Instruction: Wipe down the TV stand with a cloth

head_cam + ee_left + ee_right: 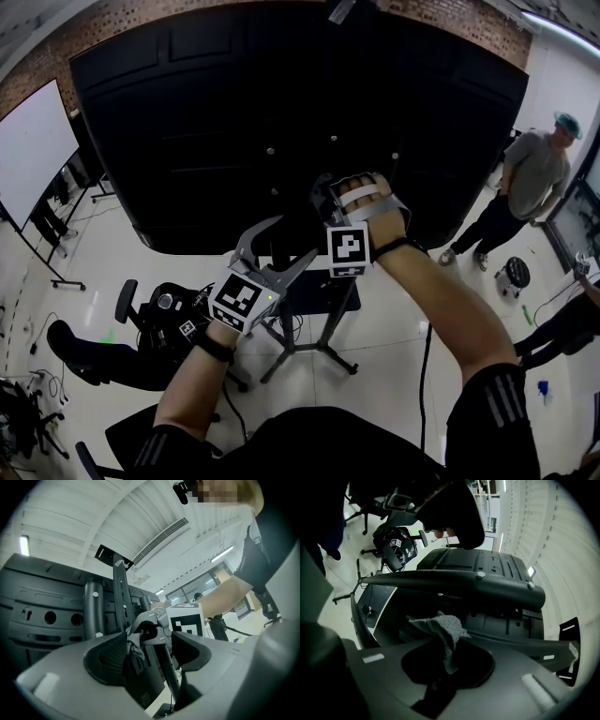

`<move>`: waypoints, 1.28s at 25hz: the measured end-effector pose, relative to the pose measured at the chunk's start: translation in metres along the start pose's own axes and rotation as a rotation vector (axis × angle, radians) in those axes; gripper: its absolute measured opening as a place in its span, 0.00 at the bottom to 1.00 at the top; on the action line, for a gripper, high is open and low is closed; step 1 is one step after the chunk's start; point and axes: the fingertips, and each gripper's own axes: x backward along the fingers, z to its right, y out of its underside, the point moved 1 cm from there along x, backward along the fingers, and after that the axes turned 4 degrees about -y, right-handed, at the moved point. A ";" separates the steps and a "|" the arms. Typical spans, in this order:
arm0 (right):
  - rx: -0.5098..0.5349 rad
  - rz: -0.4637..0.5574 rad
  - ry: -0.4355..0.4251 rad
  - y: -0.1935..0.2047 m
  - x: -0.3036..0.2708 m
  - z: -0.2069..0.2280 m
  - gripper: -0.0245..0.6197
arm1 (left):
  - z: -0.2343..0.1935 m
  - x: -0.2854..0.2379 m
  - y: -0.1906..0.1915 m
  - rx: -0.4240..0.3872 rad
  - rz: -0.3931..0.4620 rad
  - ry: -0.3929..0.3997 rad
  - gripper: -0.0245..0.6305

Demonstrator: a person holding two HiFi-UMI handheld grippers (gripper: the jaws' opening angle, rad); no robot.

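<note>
The TV stand (323,314) is a black post on splayed legs, carrying a big black back panel (281,112). My right gripper (323,192) is raised against the stand's bracket just under the panel, shut on a grey cloth (443,630) that bunches out past its jaws. The stand's black crossbar (454,585) runs right above the cloth. My left gripper (286,239) sits lower left of it, jaws spread open. In the left gripper view, the stand's post (161,667) passes between the open left gripper (150,653), with the cloth (133,641) beyond.
A person in a grey shirt (532,178) stands at the right near a small round stool (513,275). A whiteboard on wheels (33,145) is at the left. A black office chair (164,314) stands on the pale floor left of the stand's legs.
</note>
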 end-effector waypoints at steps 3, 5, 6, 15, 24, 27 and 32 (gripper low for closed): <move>-0.006 0.003 -0.036 -0.009 -0.006 -0.023 0.13 | 0.002 0.004 0.014 0.019 -0.014 -0.004 0.53; -0.008 0.005 -0.053 -0.013 -0.011 -0.039 0.13 | 0.002 0.006 0.023 0.023 -0.024 -0.010 0.53; -0.012 0.007 -0.059 -0.016 -0.013 -0.045 0.13 | 0.003 0.006 0.027 0.032 -0.032 -0.009 0.53; -0.074 0.025 -0.129 -0.027 -0.024 -0.092 0.13 | 0.012 0.013 0.058 0.098 -0.091 -0.004 0.53; -0.415 0.168 -0.218 -0.037 -0.006 -0.096 0.13 | 0.019 0.015 0.067 0.129 -0.103 -0.005 0.53; -0.672 0.277 -0.200 -0.031 0.024 -0.074 0.13 | 0.025 0.015 0.053 0.139 -0.070 0.002 0.53; -0.867 0.375 -0.124 0.002 0.070 -0.039 0.13 | 0.038 0.001 0.016 0.104 0.002 0.043 0.53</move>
